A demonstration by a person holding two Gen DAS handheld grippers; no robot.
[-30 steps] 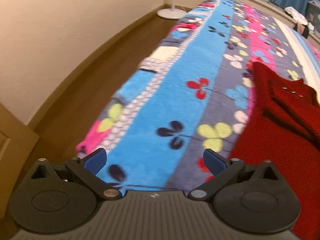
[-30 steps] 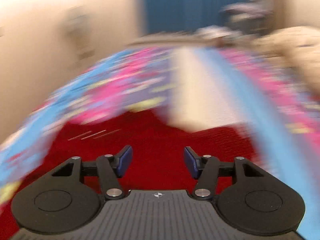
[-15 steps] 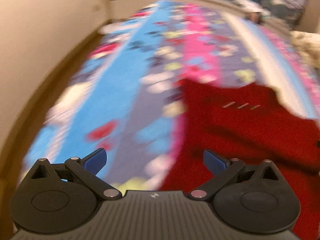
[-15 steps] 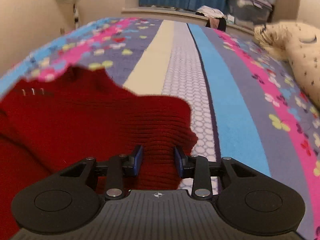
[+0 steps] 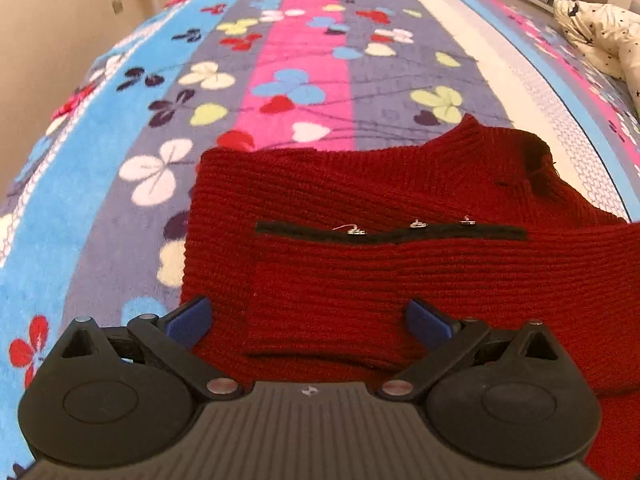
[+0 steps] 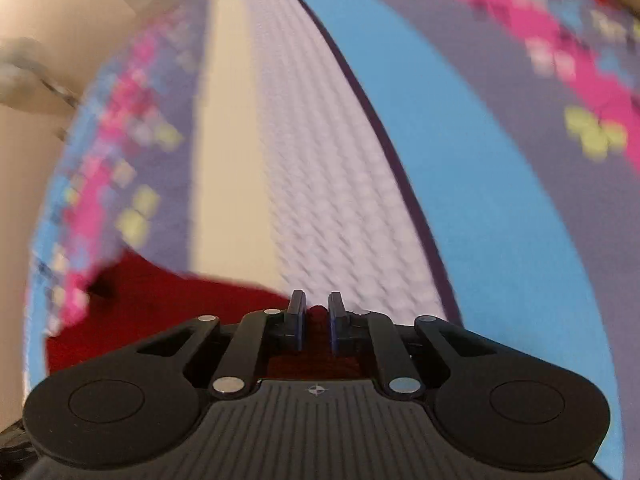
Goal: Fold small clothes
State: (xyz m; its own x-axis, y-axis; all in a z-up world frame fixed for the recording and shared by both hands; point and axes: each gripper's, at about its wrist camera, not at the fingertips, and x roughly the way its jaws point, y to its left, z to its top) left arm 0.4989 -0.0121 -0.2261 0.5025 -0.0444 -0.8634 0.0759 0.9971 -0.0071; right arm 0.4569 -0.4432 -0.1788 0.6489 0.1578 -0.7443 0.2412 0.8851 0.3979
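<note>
A small dark red knit sweater (image 5: 360, 272) lies on the bed's flowered striped blanket (image 5: 304, 80). It has a black trim line with small metal clasps (image 5: 416, 225) and a collar at the far right. My left gripper (image 5: 308, 320) is open and hovers over the sweater's near part, where a folded sleeve end lies between its blue pads. My right gripper (image 6: 317, 316) is shut on a fold of the red sweater (image 6: 160, 296), which trails off to its left. The right wrist view is blurred.
The striped blanket (image 6: 340, 160) stretches far ahead. A cream star-patterned pillow or duvet (image 5: 600, 28) lies at the far right of the bed. A beige wall (image 5: 60, 20) runs along the bed's left side.
My right gripper has closed on the sweater's edge and is moving with it. My left gripper has swung right, from over the blanket to over the sweater, still open.
</note>
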